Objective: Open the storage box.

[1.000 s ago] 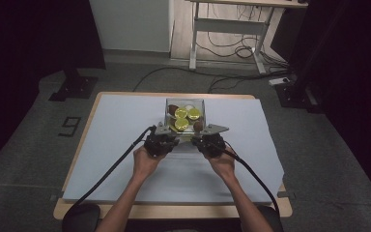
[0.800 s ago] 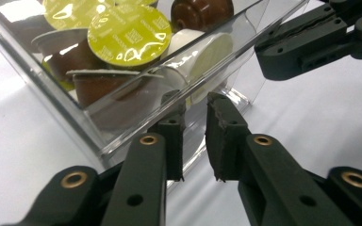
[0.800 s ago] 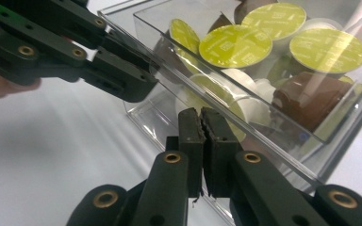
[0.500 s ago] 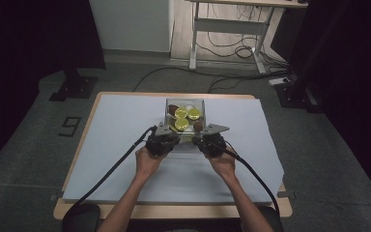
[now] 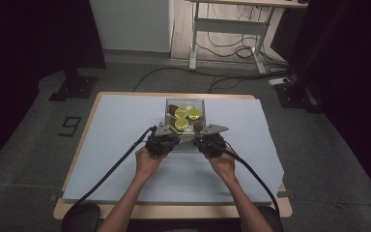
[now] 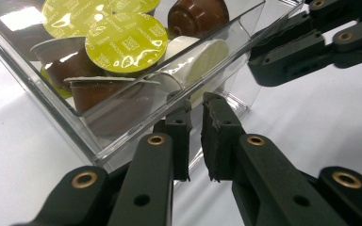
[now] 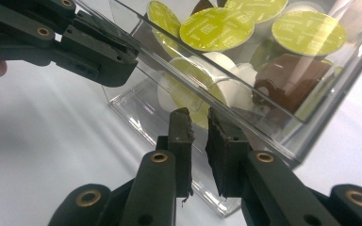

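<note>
The clear plastic box (image 5: 185,116) sits at the centre of the white-covered table (image 5: 101,145), tilted, and holds coffee capsules. The left gripper (image 6: 195,106) has its jaws drawn in to a narrow gap on the near wall of the box. The right gripper (image 7: 199,117) is set on the same wall just beside it; its jaws have just been opening a little, and whether the pads still press on the wall cannot be told. Handling: the box is rigid, thin-walled and smooth, so it is likely slippery between the pads and may crack under a hard pinch; the load is light but loose and will shift when tilted. Take hold at the top rim of the near wall, one gripper near each corner. Count: one box; at least four green-lidded capsules (image 6: 126,43); at least three brown capsules (image 6: 197,15); about two white capsules (image 7: 228,87), partly hidden.
</note>
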A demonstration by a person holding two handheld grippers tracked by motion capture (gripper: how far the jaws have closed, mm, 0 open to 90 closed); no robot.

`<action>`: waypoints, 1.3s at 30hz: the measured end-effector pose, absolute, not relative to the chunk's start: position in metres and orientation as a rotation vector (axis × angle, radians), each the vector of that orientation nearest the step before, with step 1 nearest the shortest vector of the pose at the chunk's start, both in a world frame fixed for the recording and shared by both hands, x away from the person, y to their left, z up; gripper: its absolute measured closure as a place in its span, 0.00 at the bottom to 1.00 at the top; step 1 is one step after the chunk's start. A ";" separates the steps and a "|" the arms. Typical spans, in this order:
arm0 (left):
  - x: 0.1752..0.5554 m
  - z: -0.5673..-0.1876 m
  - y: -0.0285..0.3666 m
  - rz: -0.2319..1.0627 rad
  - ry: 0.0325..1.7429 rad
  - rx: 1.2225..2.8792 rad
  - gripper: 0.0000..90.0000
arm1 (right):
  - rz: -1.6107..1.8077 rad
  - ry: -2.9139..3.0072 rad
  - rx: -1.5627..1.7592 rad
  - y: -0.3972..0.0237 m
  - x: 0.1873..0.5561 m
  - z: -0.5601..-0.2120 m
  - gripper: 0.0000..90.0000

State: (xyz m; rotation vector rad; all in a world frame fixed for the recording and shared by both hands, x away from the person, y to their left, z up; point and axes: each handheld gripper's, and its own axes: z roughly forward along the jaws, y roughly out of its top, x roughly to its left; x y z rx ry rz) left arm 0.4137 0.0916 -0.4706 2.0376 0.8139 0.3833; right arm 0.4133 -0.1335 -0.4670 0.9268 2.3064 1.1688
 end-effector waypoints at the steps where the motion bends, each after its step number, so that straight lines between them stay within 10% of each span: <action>1: 0.414 -0.471 0.092 0.381 0.814 2.036 0.90 | 1.169 2.306 0.927 -0.133 0.413 -0.467 0.87; 39: 0.392 -0.470 0.095 0.365 0.790 2.043 0.91 | 1.271 2.321 0.861 -0.137 0.396 -0.469 0.92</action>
